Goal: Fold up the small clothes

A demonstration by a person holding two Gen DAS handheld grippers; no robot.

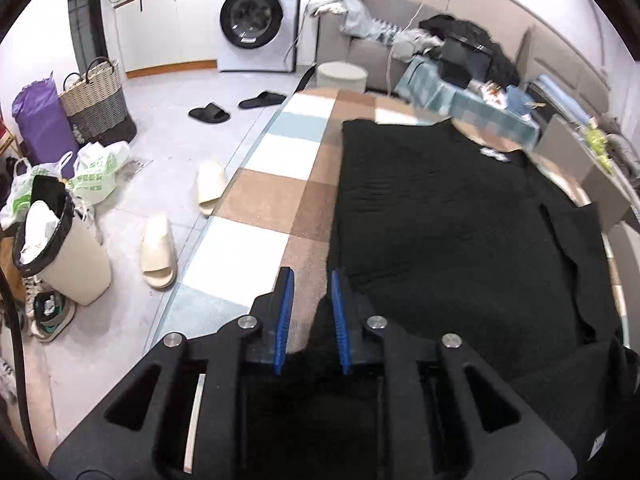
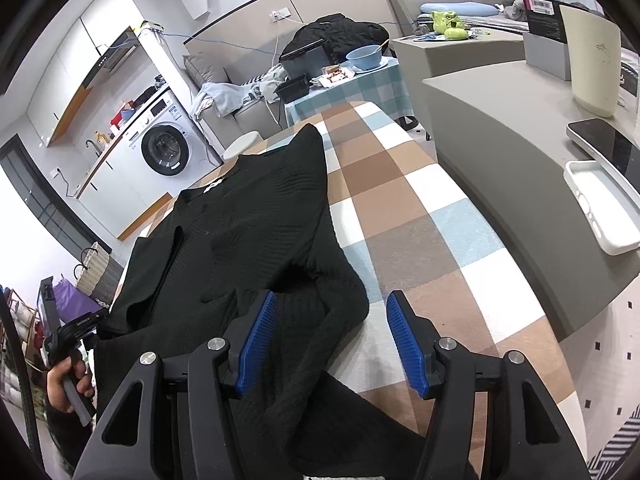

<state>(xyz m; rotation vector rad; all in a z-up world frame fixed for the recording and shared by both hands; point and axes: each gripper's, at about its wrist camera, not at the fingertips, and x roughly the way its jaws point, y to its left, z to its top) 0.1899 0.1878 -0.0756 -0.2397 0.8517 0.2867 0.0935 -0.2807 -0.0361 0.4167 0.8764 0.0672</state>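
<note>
- One black knitted sweater (image 1: 448, 216) lies spread on the checked cloth (image 1: 260, 184) that covers the table; in the right wrist view the same sweater (image 2: 248, 216) has one sleeve trailing toward the camera.
- The left gripper (image 1: 310, 280) sits low at the sweater's near left edge, its two blue pads (image 1: 285, 312) a narrow gap apart with dark knit showing between their bases; whether it actually pinches the fabric cannot be told.
- The right gripper (image 2: 332, 304) stands wide open above the near sleeve, both blue pads (image 2: 259, 344) apart and holding nothing.
- On the floor lie four slippers: two black ones (image 1: 210, 113) and two cream ones (image 1: 158, 252).
- One washing machine (image 1: 258, 16) stands against the far wall, one woven basket (image 1: 96, 100) beside a purple bag (image 1: 40, 120).
- One lined bin (image 1: 60, 248) stands near two green-printed plastic bags (image 1: 100, 172).
- On the grey counter (image 2: 500, 152) rest one phone (image 2: 608, 144) and one white phone case (image 2: 600, 208).
</note>
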